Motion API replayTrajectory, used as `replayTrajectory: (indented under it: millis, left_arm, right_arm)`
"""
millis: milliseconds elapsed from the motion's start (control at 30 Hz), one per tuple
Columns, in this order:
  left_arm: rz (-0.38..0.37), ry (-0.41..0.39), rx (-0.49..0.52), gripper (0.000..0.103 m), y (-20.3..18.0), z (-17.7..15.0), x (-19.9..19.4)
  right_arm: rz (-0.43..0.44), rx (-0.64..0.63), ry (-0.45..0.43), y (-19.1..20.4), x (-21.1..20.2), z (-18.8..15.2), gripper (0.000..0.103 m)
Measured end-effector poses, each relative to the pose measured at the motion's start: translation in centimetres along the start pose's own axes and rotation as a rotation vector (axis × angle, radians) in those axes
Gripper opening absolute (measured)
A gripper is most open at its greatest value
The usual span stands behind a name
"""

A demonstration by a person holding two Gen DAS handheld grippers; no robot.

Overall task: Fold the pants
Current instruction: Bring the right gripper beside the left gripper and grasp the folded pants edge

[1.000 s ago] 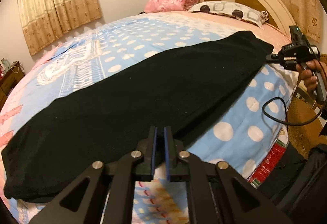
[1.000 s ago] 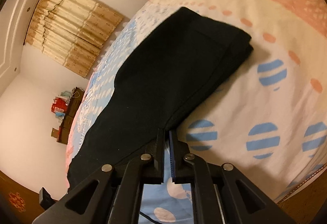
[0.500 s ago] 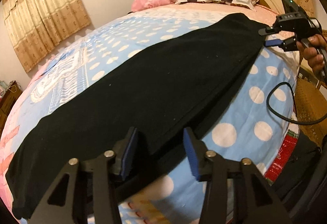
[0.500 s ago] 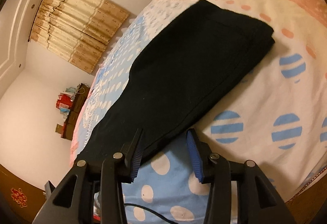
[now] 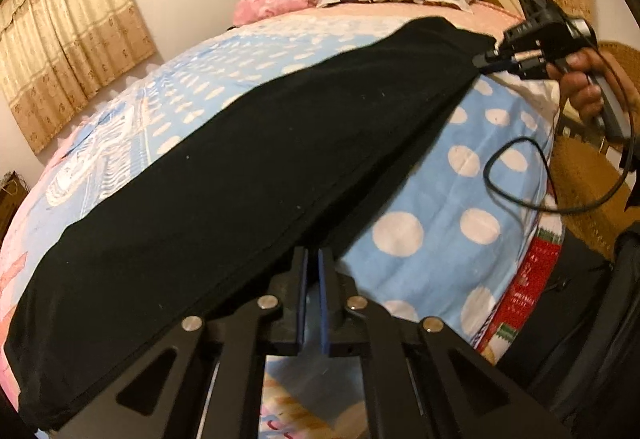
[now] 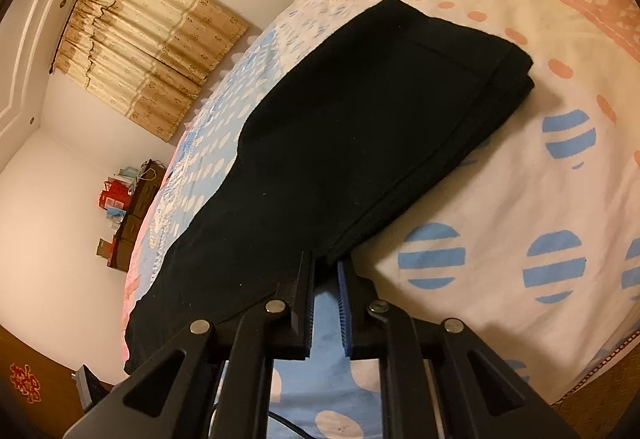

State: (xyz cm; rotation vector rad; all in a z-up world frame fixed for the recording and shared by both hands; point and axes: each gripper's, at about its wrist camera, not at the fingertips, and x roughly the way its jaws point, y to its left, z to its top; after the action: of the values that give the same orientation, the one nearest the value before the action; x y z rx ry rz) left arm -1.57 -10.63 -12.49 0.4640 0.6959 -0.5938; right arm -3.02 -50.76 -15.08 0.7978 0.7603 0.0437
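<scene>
Left wrist view: I am clamping both the left gripper (image 5: 311, 271) and right gripper (image 6: 325, 275) on the pants (image 5: 248, 167) near edge, lower centre; both have just been closing; lift evenly.

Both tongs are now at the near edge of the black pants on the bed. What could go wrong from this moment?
1. The left tongs have just closed at the hem of the pants; they may hold only the top layer, so the lower one stays behind.
2. The right tongs bite only a corner, which could slip out.
3. The loose cable may snag.
</scene>
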Motion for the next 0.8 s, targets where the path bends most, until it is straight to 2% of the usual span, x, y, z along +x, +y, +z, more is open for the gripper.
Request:
replayTrajectory:
  millis: [67,167,267,333,367,400,467,533,667,733,800]
  left_arm:
    - [0.015,-0.026,-0.013,0.006,0.2,0.4,-0.6]
    - [0.037,-0.044,-0.024,0.008,0.6,0.9,-1.1]
    - [0.071,-0.028,-0.010,0.029,0.9,0.9,-0.9]
    - [0.105,-0.029,-0.009,0.052,1.2,0.6,-1.0]
    - [0.115,-0.031,-0.011,0.056,1.3,0.5,-1.0]
    - [0.121,-0.028,-0.013,0.059,1.5,0.4,-1.0]
    - [0.135,-0.021,-0.012,0.059,1.8,0.2,-0.9]
    - [0.150,-0.012,-0.007,0.059,2.0,0.0,-0.8]
    - [0.166,-0.003,-0.013,0.059,2.7,-0.4,-0.8]
    - [0.162,-0.002,-0.023,0.059,3.0,-0.5,-0.8]
    - [0.154,-0.005,-0.027,0.059,3.1,-0.6,-0.8]
  right_arm:
    - [-0.003,-0.013,-0.003,0.1,-0.3,-0.1,0.011]
    - [0.039,-0.003,0.002,0.3,-0.7,-0.4,0.011]
    - [0.072,-0.030,0.001,1.6,-1.1,-1.0,0.011]
    - [0.081,-0.086,0.004,3.3,-1.2,-1.7,0.011]
    - [0.081,-0.136,0.008,4.7,-1.1,-2.2,0.018]
    - [0.079,-0.184,0.017,6.0,-0.8,-2.7,0.039]
    - [0.074,-0.314,0.036,9.2,0.1,-4.0,0.060]
    - [0.074,-0.468,0.048,12.6,1.2,-5.8,0.060]
    - [0.012,-0.825,0.057,19.1,3.6,-10.6,0.059]
    - [0.024,-0.962,0.065,21.5,4.3,-12.7,0.059]
    - [0.031,-1.017,0.076,22.6,5.1,-13.4,0.054]
